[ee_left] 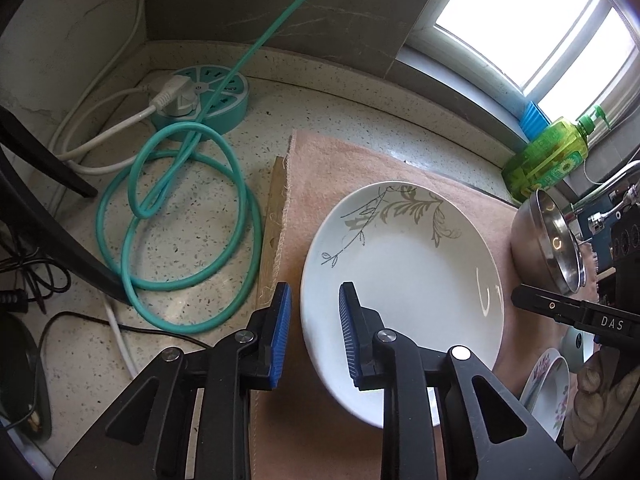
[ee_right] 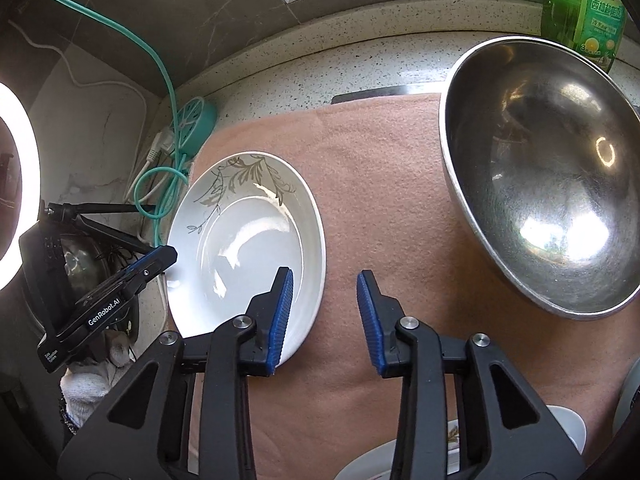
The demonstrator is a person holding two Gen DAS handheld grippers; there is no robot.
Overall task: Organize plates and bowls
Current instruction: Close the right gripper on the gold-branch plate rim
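White plate [ee_left: 404, 280] with a grey leaf pattern, lying flat on a pink cloth [ee_left: 320, 168] spread over the speckled bench [ee_left: 192, 216]. Left hand-held gripper [ee_left: 315, 332] straddling the plate's left rim: one blue pad [ee_left: 280, 332] outside the rim over the cloth, the other [ee_left: 349, 332] over the plate's inner surface, jaws narrowed yet with a gap between pads and rim, so not clamped. Right hand-held gripper [ee_right: 325, 320] straddling the plate's right rim in the same way: left pad [ee_right: 282, 316] above the plate's inside, right pad [ee_right: 370, 320] over bare cloth beside the plate, jaws apart and pressing on nothing. Stainless steel bowl [ee_right: 540, 184] to the right of the plate, also on the cloth, well apart from it, tilted so that its inside faces the right wrist camera. Green bottle of dish soap [ee_left: 548, 156] beyond the plate and to its right, behind the steel bowl near the window [ee_left: 532, 28]. Round teal power strip [ee_left: 208, 100] left of the plate and further back, off the cloth, with a white plug [ee_left: 172, 96] in it and a teal cable [ee_left: 188, 232] coiled on the bench just left of the cloth. Floral-patterned dish [ee_left: 548, 388] near the plate's right edge, partly hidden. White-gloved hand [ee_right: 96, 376] below the left hand-held gripper in the right wrist view.
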